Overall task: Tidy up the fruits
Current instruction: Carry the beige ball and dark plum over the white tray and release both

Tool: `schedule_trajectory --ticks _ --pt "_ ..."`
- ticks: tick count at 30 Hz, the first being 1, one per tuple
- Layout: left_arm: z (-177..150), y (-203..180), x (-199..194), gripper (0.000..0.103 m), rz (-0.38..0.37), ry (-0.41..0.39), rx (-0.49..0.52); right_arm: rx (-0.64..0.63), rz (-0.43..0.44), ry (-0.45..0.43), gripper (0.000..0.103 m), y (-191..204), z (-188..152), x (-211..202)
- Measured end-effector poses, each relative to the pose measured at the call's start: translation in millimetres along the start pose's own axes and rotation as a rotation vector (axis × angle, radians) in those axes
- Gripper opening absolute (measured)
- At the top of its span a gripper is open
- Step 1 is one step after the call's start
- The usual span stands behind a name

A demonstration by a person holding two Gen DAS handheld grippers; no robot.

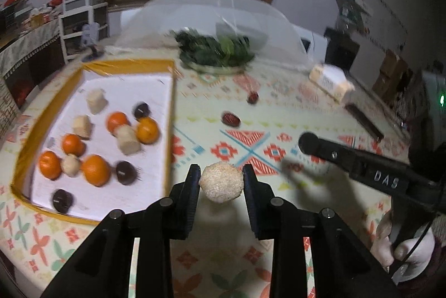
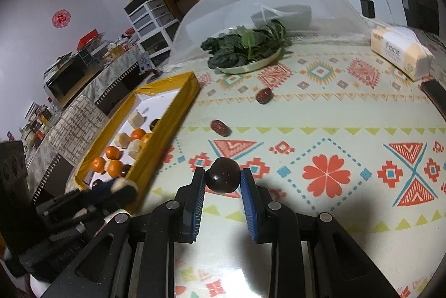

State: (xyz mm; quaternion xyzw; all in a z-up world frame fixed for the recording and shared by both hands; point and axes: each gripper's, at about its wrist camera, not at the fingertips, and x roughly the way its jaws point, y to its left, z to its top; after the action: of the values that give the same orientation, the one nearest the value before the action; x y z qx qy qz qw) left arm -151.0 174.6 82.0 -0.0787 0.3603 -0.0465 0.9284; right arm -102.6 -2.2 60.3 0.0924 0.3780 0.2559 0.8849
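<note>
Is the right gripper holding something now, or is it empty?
Holding. The right gripper is shut on a dark round fruit: both blue pads touch its sides, above the patterned tablecloth.

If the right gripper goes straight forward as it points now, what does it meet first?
Probably the nearer red date on the tablecloth, slightly left of its line; depth is unclear. The right gripper holds a dark round fruit.

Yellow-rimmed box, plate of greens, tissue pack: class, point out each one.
Yellow-rimmed box [image 1: 169,114], left wrist view, right rim.
Plate of greens [image 2: 252,65], right wrist view, front rim.
Tissue pack [image 2: 395,52], right wrist view, printed side.
</note>
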Motion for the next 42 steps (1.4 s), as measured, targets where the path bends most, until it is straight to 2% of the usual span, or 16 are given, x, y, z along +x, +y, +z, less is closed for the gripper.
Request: schedule_trajectory --ticks 6,12,20,23,26,33,42 --pt "17 35 -49 0.030 0.013 -0.105 -0.068 -0.065 0.054 -0.051 0.029 35 20 -20" --pt "31 66 -97 0.030 0.073 -0.207 -0.092 -0.147 0.130 -0.091 0.029 82 42 -36" --pt "49 94 -132 0.030 0.155 -0.279 -0.080 -0.263 0.238 -0.134 0.029 151 76 -52" --pt "57 103 -129 0.030 0.174 -0.279 -0.074 -0.291 0.267 -0.141 0.029 172 89 -52" --pt "63 113 -117 0.030 0.199 -0.266 -0.064 -0.316 0.259 -0.128 0.029 186 94 -37" --pt "66 149 -67 0.030 0.220 -0.185 -0.107 -0.290 0.232 0.026 0.029 187 80 45" --pt "59 200 -12 0.030 0.238 -0.080 -0.200 -0.233 0.180 0.163 0.028 170 76 135"
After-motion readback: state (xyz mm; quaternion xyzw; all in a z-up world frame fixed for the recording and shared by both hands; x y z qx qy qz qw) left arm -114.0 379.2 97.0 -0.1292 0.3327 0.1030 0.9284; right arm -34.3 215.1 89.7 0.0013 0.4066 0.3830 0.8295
